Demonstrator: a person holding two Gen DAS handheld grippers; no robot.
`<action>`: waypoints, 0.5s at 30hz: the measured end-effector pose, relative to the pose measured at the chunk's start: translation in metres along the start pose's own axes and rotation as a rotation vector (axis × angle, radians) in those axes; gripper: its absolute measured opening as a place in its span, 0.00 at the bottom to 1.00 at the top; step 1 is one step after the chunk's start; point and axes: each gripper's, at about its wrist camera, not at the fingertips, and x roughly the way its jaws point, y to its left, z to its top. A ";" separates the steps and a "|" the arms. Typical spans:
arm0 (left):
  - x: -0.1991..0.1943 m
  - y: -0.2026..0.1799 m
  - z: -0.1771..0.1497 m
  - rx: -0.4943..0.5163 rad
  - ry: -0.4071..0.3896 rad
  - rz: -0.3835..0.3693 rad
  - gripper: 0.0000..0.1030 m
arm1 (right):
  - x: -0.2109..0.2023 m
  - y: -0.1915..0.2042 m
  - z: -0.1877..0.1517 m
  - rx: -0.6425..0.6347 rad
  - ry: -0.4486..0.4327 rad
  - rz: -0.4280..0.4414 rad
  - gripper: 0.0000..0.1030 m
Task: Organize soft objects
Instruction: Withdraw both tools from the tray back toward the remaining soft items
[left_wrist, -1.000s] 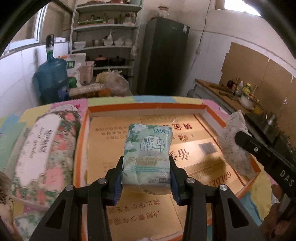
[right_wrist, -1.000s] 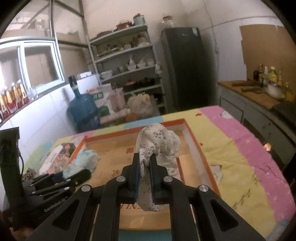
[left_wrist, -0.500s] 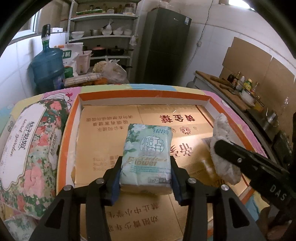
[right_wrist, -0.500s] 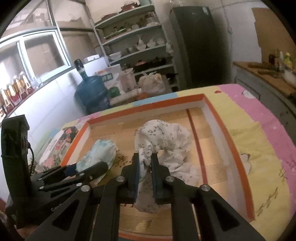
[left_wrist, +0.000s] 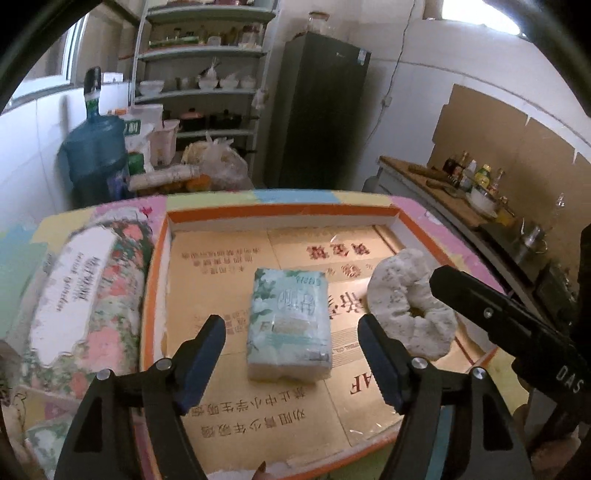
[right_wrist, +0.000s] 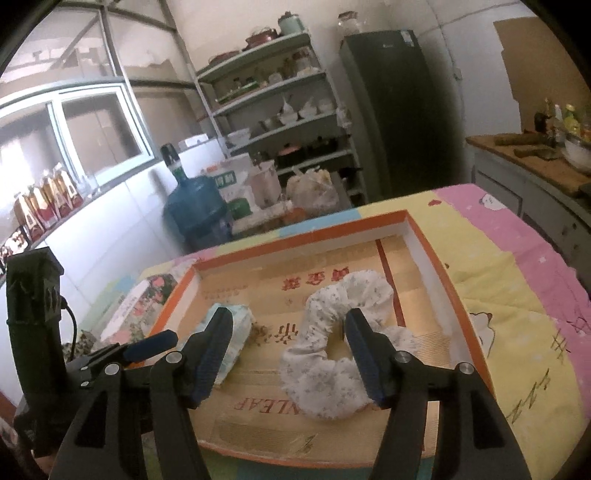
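Your tissue pack (left_wrist: 290, 325), pale green with a leaf print, lies flat on the cardboard floor of a shallow orange-rimmed tray (left_wrist: 280, 212), at the centre of the left wrist view. Just to its right in that view, not touching it, lies a white floral fabric ring (left_wrist: 410, 306), also inside the tray. From the right wrist view, the ring (right_wrist: 332, 343) sits at centre frame, curled like a loop, with the tissue pack (right_wrist: 231, 336) to its left.

Your left gripper (left_wrist: 291, 347) has its jaws opening; the tissue pack lies between them, and the pads stand clear of both its sides. Your right gripper (right_wrist: 288, 339) is also opening; part of the fabric ring lies between its fingers, and whether the right finger's pad still brushes the cloth cannot be told.

The tray rests on a table covered with a pastel pink, yellow and blue cloth (right_wrist: 517, 280). Outside the tray, at the left of the left wrist view, a large floral-wrapped bundle (left_wrist: 85, 295) lies on the cloth against the tray's rim.
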 end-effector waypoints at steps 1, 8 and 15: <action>-0.008 0.000 0.000 0.005 -0.027 0.000 0.72 | -0.005 0.003 0.000 -0.001 -0.018 -0.003 0.63; -0.062 0.009 0.004 0.028 -0.193 0.019 0.72 | -0.051 0.033 -0.006 -0.017 -0.169 0.014 0.64; -0.126 0.044 -0.003 0.028 -0.336 0.118 0.85 | -0.070 0.087 -0.017 -0.073 -0.275 0.068 0.70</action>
